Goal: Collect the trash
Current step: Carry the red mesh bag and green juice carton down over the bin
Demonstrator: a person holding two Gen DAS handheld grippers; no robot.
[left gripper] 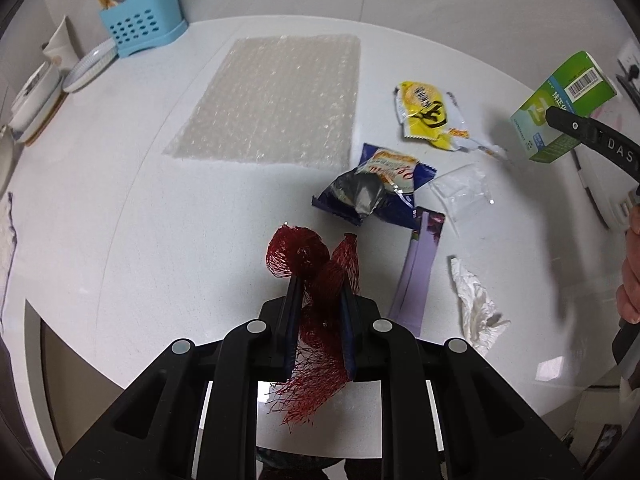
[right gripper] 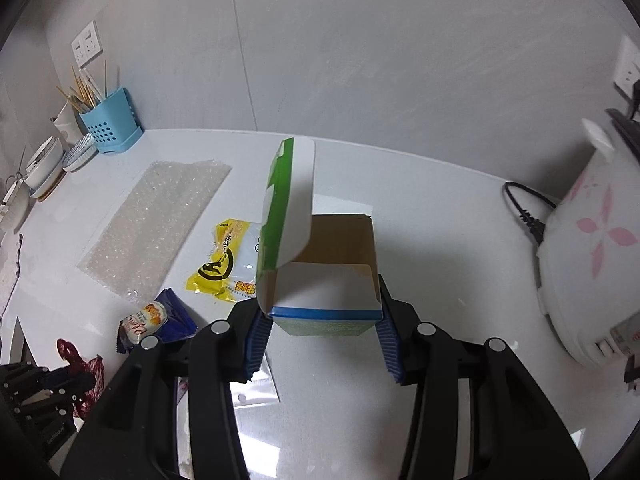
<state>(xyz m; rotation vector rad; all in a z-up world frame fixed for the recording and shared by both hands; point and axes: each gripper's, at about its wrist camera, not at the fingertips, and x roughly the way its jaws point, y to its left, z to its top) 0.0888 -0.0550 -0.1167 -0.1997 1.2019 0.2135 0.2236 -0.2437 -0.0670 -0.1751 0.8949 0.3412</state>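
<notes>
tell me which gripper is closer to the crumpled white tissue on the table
Left. The left gripper, shut on the red mesh netting, hangs just beside the crumpled white tissue. The right gripper holds the green box farther back, past the wrappers.

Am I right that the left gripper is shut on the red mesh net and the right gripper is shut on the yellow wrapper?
Not quite. The right gripper is shut on the green carton, as the right wrist view shows; the yellow wrapper lies on the table. The left gripper is indeed shut on the red mesh net.
</notes>
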